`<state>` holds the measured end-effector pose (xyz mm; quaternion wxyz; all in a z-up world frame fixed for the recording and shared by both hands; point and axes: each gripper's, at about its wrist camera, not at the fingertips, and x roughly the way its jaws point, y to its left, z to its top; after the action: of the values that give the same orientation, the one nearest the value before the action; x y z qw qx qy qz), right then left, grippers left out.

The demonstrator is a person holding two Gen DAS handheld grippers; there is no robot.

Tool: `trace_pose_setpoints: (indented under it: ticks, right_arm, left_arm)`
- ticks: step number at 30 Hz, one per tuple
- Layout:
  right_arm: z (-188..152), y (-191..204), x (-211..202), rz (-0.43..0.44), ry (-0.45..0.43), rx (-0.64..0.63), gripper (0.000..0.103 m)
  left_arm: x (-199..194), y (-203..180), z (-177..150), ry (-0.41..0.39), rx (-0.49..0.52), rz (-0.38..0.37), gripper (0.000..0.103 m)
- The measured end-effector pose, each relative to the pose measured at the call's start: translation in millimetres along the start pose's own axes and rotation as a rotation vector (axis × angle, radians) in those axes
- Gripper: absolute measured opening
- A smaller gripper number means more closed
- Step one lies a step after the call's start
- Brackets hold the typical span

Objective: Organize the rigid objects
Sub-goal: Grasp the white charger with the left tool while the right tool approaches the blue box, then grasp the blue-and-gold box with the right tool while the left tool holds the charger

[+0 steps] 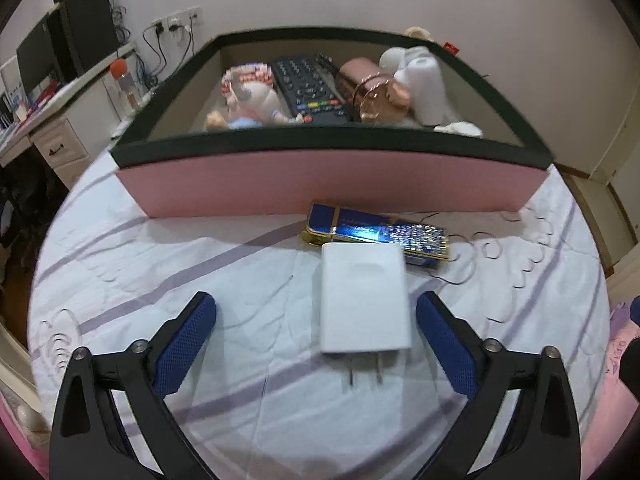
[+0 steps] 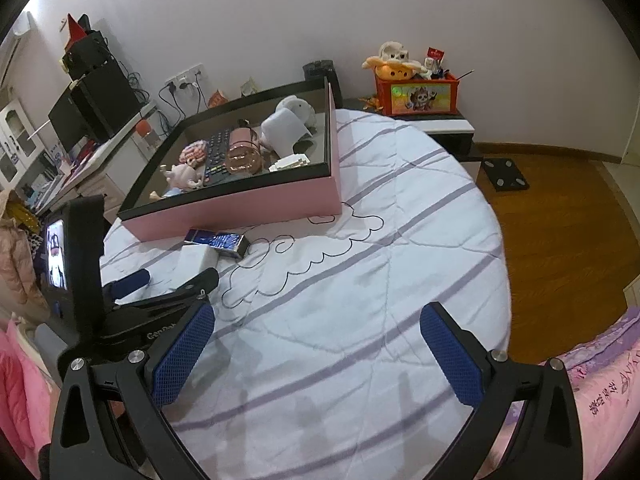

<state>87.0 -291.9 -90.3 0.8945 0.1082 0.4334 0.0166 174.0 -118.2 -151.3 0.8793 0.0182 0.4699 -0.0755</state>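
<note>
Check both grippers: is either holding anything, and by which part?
Nothing held. Left gripper is open around the white charger; right gripper open over bedding.

White charger [image 1: 365,298] flat on bedspread, prongs toward camera; blue-gold lighter [image 1: 378,238] touching behind, beside pink box [image 1: 332,188].

"Gen" on left gripper [image 2: 160,280] body

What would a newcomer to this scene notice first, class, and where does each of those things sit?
First, the pink box with a dark rim at the far side of the bed, already holding a doll, a remote control and a rose-gold cup. Next, the white charger lying on the striped sheet between the pads of the open left claw, with a shiny blue and gold case just behind it.
</note>
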Motion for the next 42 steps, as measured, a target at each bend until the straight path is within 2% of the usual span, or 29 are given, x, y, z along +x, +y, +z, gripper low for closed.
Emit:
trace_pose_setpoints:
  ticks: [4,8,11,16,22,24,25,26,30,32,37,40,42]
  right_arm:
    - [5,1,13,0.015,0.010,-0.003,0.103]
    - [10,9,26,0.022,0.011,-0.027,0.103]
    - [13,20,37,0.022,0.013,-0.068,0.103]
    - [19,49,55,0.044,0.015,-0.151,0.102]
    - [25,86,84,0.055,0.042,-0.237,0.097]
    - [27,95,93,0.057,0.049,-0.252,0.088]
    - [28,98,97,0.052,0.057,-0.259,0.075]
    - [28,102,103,0.045,0.069,-0.267,0.069]
    - [27,116,122,0.007,0.091,-0.302,0.067]
    - [26,121,123,0.009,0.084,-0.314,0.056]
    - [21,133,118,0.072,0.102,-0.371,0.040]
    - [20,136,114,0.069,0.105,-0.386,0.041]
    - [20,137,114,0.085,0.094,-0.404,0.055]
  left_arm:
    - [0,7,-2,-0.043,-0.018,-0.027,0.084]
    - [-7,22,-3,-0.070,-0.041,-0.050,0.041]
    - [-9,38,-4,-0.066,-0.067,-0.101,0.041]
    - [-22,52,-13,-0.075,-0.069,-0.076,0.041]
    - [-37,82,-17,-0.089,-0.100,-0.039,0.041]
    - [-40,89,-17,-0.091,-0.104,-0.031,0.041]
    - [-41,93,-18,-0.092,-0.106,-0.029,0.041]
    - [-42,95,-18,-0.091,-0.108,-0.029,0.041]
    - [-41,102,-19,-0.087,-0.114,-0.032,0.041]
    - [-40,105,-20,-0.081,-0.119,-0.035,0.041]
    - [-42,108,-22,-0.082,-0.123,-0.045,0.041]
    - [-43,109,-23,-0.083,-0.123,-0.048,0.041]
    - [-44,109,-23,-0.084,-0.122,-0.048,0.041]
